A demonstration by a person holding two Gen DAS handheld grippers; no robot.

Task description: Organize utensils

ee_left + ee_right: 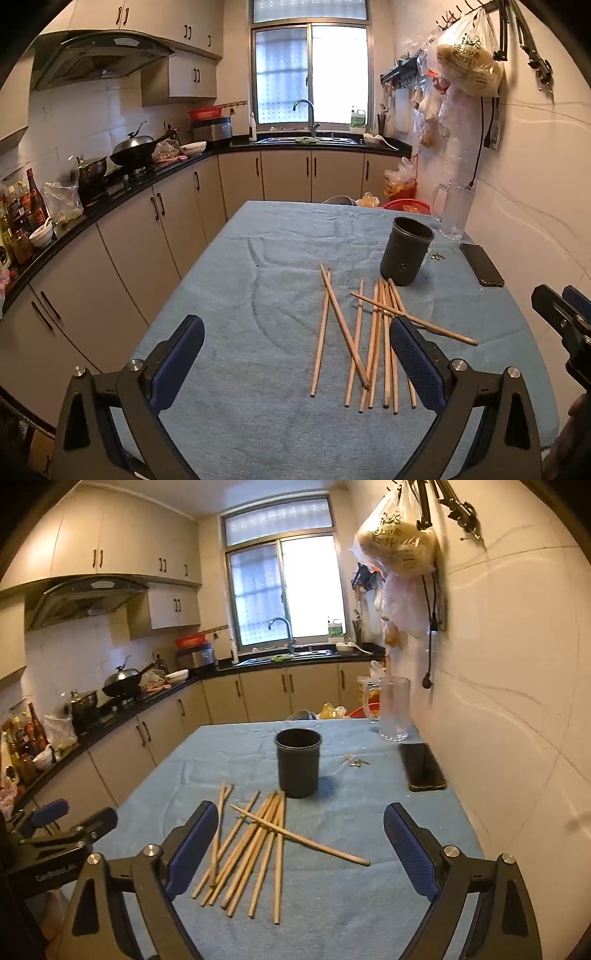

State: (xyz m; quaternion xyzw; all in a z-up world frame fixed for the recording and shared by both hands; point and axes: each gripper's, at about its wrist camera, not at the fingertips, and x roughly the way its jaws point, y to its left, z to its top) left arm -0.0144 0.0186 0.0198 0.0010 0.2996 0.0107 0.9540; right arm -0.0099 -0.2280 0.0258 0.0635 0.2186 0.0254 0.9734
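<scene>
Several wooden chopsticks (373, 339) (255, 849) lie loose on the blue tablecloth (258, 295) (351, 904), one lying crosswise over the rest. Just behind them a dark cylindrical holder (406, 251) (298, 762) stands upright and looks empty. My left gripper (295, 363) hovers open above the near end of the pile, nothing between its fingers. My right gripper (299, 849) is open too, above the near right part of the pile. In the left wrist view the right gripper (561, 306) shows at the right edge; the left gripper (66, 819) appears at the left of the right wrist view.
A black phone (482, 264) (423, 766) lies by the wall on the right. A clear glass pitcher (452, 210) (393, 709) stands at the far right corner, small bits (356, 762) near it. Kitchen counters run along the left and back.
</scene>
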